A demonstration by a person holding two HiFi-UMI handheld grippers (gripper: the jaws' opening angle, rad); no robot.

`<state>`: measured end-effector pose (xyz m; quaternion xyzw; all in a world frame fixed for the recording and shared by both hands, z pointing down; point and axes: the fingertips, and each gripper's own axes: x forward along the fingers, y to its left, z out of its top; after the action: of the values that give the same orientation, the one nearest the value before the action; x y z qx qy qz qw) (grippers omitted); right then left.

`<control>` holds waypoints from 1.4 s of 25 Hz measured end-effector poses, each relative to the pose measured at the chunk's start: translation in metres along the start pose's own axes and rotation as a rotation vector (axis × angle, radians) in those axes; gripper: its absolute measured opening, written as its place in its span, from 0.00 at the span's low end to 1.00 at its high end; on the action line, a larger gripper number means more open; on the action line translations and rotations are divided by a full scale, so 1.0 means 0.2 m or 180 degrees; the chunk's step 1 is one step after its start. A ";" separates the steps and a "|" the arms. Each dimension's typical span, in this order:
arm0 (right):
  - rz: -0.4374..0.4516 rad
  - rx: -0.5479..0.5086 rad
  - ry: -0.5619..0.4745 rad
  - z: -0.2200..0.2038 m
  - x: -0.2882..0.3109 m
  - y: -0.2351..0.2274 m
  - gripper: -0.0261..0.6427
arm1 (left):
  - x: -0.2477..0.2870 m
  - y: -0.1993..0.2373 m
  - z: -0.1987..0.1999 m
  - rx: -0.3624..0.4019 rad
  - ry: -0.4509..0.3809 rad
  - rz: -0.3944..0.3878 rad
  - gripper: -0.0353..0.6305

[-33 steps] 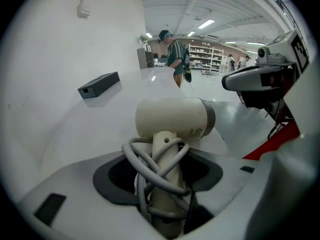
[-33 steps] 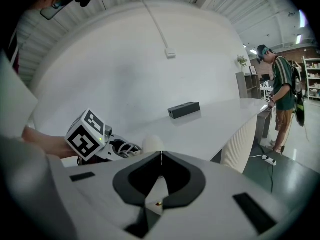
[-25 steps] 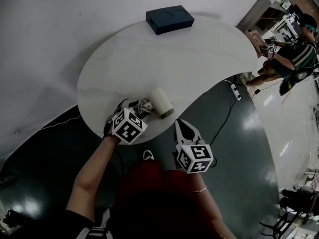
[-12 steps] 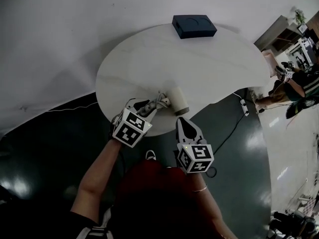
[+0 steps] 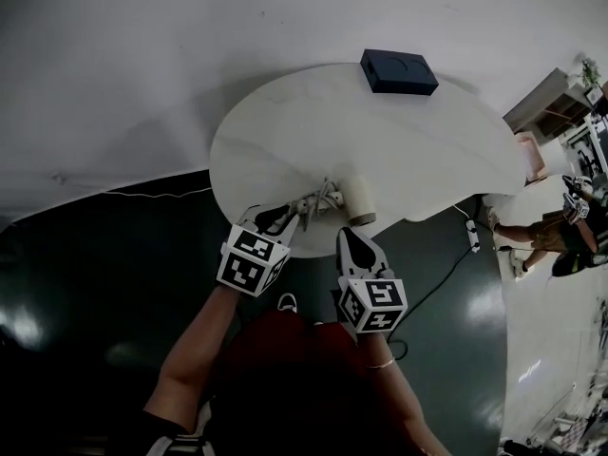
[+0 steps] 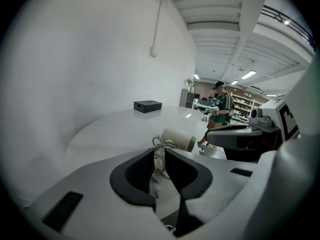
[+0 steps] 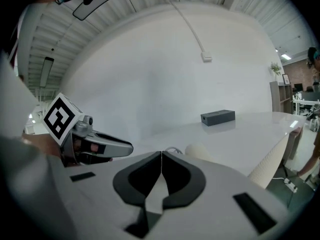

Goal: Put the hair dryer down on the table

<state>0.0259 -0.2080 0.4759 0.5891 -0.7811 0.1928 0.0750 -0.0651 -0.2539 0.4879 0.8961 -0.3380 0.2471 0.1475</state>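
The dryer (image 5: 353,198) lies at the near edge of the table (image 5: 399,131), its cord (image 5: 321,199) wound round the handle. I judge it a light, rigid, smooth plastic shell, best taken by that corded handle rather than the round barrel. My left claw (image 6: 160,151), jaws just narrowed to a slit, grips nothing, the handle showing just past its tips. To the right, my right claw (image 7: 161,154) is clenched empty.

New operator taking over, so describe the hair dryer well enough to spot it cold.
Find the curved white table. At its near edge, opposite the dark flat box at the far edge, lies the hair dryer. It is the only pale, rounded thing there: a stubby barrel on its side, cord bundled at its handle.
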 end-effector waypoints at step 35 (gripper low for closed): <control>0.0634 -0.0296 -0.0149 -0.03 -0.47 0.12 0.06 | -0.52 -0.35 -0.21 -0.0623 -0.0409 0.1011 0.09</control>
<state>0.0301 -0.1159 0.4438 0.5088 -0.8454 0.1491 0.0645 -0.0988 -0.1297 0.4598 0.8268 -0.5063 0.1755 0.1712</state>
